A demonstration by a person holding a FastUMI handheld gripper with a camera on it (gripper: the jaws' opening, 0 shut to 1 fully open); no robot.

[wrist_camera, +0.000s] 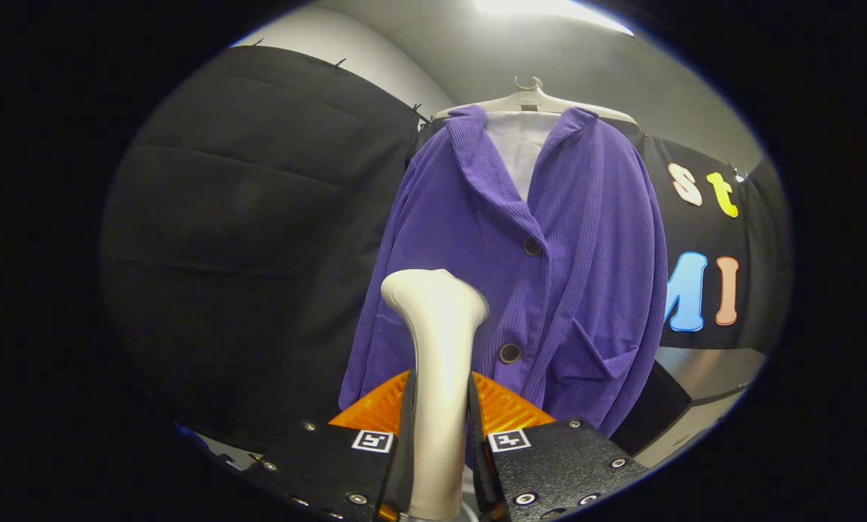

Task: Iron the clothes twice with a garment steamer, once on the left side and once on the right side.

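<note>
Jaws closed on the garment steamer: my gripper clamps its smooth, pale handle from both sides, long axis upright, flared head pointing to 12 o'clock. Beyond it I see the purple ribbed jacket, 2 dark buttons, on a pale hanger. Plain black cloth lies at 9 o'clock.
</note>
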